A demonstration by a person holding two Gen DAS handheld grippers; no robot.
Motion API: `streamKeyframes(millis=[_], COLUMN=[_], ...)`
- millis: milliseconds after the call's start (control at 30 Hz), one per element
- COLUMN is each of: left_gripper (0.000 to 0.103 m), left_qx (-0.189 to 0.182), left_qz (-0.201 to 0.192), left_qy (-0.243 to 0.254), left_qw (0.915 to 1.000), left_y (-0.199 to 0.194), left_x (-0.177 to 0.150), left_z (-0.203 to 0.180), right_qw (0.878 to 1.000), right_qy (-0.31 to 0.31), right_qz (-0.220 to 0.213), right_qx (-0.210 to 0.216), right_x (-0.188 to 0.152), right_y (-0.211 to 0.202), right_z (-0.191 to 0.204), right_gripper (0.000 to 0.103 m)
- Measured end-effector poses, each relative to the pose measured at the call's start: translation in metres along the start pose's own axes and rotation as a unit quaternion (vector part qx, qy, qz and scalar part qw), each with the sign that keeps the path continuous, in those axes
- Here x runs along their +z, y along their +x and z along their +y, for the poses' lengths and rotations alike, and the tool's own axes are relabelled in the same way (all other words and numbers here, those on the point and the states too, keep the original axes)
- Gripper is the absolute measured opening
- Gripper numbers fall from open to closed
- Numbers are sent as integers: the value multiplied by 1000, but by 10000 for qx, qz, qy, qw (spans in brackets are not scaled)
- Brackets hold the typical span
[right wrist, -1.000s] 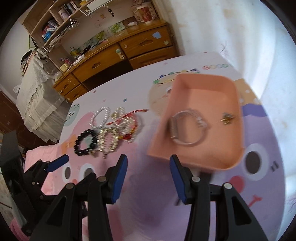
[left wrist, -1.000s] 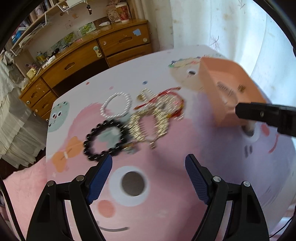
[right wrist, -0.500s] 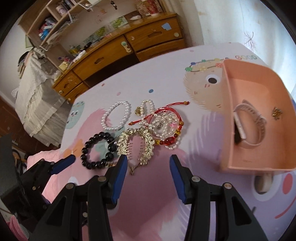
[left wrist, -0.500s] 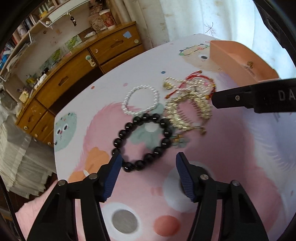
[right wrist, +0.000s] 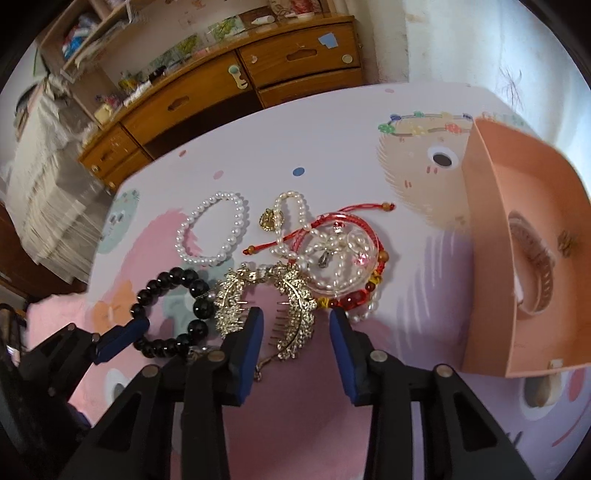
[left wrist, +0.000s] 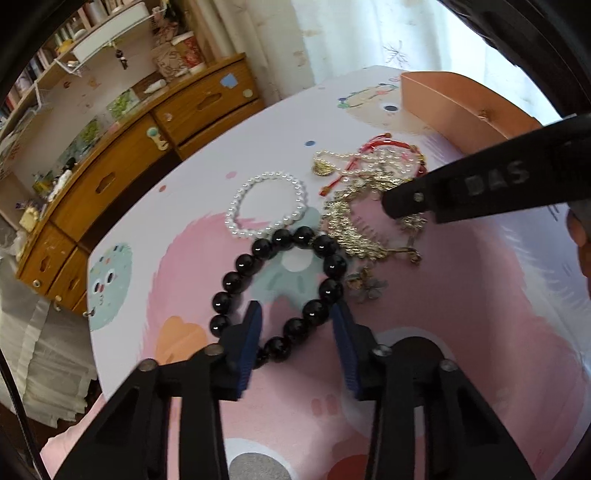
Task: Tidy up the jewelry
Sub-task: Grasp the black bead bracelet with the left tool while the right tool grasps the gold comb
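Glossy black bead bracelet [left wrist: 280, 291], round loop.

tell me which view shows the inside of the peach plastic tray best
The right wrist view: the peach plastic tray faces the camera with its opening, so a pale watch-like band and a small gold charm inside show. The left wrist view catches only the tray's outer wall and rim, partly behind the right gripper; its contents are hidden.

A home, probably a bedroom: wooden dresser [right wrist: 229, 92] beyond the table's [right wrist: 325, 155] far edge, cluttered bookshelves [left wrist: 55, 70], curtain [left wrist: 351, 33] behind.
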State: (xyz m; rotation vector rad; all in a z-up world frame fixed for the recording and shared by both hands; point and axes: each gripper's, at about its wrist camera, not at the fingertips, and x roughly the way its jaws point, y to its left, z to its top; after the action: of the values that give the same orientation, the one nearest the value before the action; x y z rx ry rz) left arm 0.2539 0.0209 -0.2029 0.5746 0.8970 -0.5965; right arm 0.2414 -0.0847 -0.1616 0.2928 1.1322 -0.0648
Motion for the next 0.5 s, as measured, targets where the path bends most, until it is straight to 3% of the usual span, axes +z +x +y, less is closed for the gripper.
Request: streamKeyframes(millis=[33, 267, 333, 400, 500], left_gripper=[24, 24, 24, 24, 23], left_qx=[-84, -289, -304, -315, -323], left_qz=[23, -5, 14, 14, -2], left_qy=[2, -177, -223, -190, -135], left_qw=[10000, 9994, 9993, 9993, 9994], left_y=[0, -2, -3, -5, -8], left_x=[1, 0, -1, -2, -7], left_z=[-1, 4, 4, 3, 0], right_qw=[10000, 9929, 9909, 9910, 9909], right_qy=[-63, -786, -928, -973, -1039], right_qz=[9, 254, 264, 242, 198], right_qx=[-71, -855, -937, -890, -835], right_x=[1, 2, 2, 2, 2], right_y=[1, 12, 13, 13, 13], right_z=[2, 29, 34, 35, 34], right_gripper=[37, 37, 36, 28, 27])
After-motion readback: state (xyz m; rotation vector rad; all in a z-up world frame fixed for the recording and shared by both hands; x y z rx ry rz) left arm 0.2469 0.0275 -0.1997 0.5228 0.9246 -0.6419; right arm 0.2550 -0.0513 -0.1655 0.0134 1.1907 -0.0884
